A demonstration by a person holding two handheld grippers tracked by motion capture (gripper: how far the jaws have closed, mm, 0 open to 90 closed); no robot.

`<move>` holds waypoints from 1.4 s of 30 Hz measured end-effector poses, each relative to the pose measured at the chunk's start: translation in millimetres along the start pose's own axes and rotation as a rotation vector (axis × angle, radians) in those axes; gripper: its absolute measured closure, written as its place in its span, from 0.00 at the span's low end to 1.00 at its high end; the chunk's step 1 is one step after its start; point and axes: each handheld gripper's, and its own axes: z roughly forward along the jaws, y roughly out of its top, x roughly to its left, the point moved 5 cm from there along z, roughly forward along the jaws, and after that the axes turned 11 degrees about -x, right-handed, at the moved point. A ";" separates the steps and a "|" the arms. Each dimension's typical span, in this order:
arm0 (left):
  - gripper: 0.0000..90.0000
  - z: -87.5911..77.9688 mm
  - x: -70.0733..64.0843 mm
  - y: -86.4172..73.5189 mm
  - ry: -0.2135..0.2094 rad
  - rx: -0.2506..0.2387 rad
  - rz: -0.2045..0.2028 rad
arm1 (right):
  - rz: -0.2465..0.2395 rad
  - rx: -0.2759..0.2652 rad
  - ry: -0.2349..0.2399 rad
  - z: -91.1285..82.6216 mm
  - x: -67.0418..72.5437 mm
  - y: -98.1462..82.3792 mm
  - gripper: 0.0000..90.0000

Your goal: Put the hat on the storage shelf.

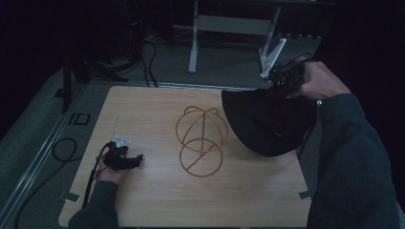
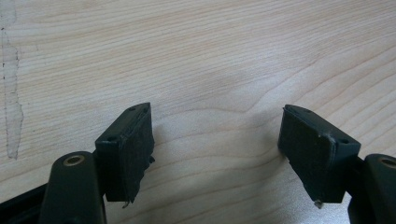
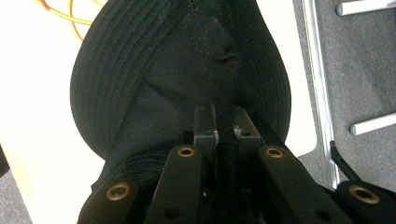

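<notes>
A black bucket hat (image 1: 265, 121) hangs over the table's right side, held up by my right gripper (image 1: 285, 78), which is shut on its fabric. In the right gripper view the hat (image 3: 177, 70) droops away from the pinched jaws (image 3: 224, 122), brim stitched in rings. A gold wire hat stand (image 1: 200, 138), dome on a ring base, stands at the table's middle, just left of the hat. My left gripper (image 1: 130, 161) rests low at the table's left, open. In the left gripper view its pads (image 2: 133, 149) stand wide apart over bare wood.
The light wooden table (image 1: 157, 200) has a front edge near the person's sleeves. Beyond it are a grey floor, black cables (image 1: 64, 149) at left and a white metal frame (image 1: 229, 28) at the back. A metal rail (image 3: 320, 93) runs beside the table.
</notes>
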 end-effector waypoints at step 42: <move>0.30 0.0 -0.7 0.2 -0.003 0.002 -0.001 | -0.041 -0.118 0.054 -25.5 11.8 31.1 0.94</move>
